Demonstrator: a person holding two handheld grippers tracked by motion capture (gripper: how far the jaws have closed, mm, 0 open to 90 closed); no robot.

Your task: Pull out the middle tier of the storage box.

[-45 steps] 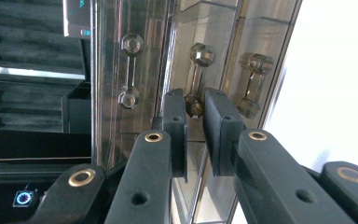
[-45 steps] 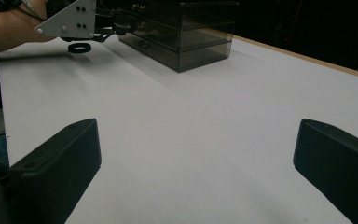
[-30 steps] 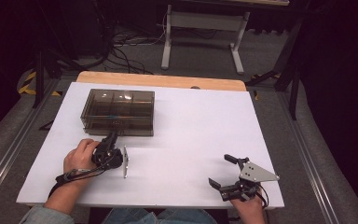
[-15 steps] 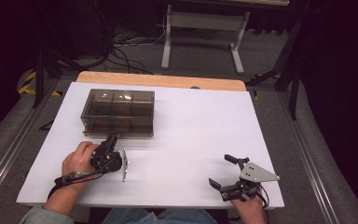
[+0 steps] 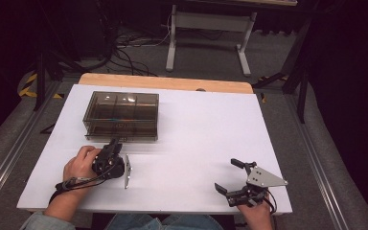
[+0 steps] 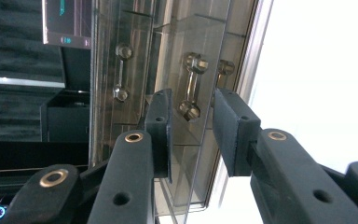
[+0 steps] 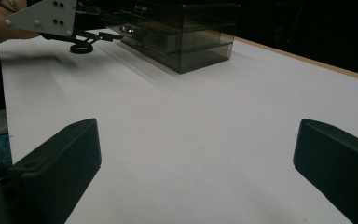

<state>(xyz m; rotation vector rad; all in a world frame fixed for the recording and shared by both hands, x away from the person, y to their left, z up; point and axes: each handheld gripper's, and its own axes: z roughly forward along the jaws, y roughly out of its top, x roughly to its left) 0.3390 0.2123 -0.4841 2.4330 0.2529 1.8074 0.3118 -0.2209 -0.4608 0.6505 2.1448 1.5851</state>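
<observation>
Smoky transparent plastic drawer box (image 5: 121,116) at far left of the white table (image 5: 196,139). Left gripper (image 6: 191,135) just at its near face, jaws part-open astride a clear bar handle (image 6: 192,86), gripping nothing yet. Right gripper (image 5: 239,184) well apart, near right, wide open, empty.

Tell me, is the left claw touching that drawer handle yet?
Apart. The left gripper view shows the left gripper open, with a gap between each jaw and the clear handle.

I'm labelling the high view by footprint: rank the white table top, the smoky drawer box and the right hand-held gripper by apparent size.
1. White table top, far the largest.
2. Smoky drawer box.
3. Right hand-held gripper, smallest, though it sits nearer the camera.
</observation>
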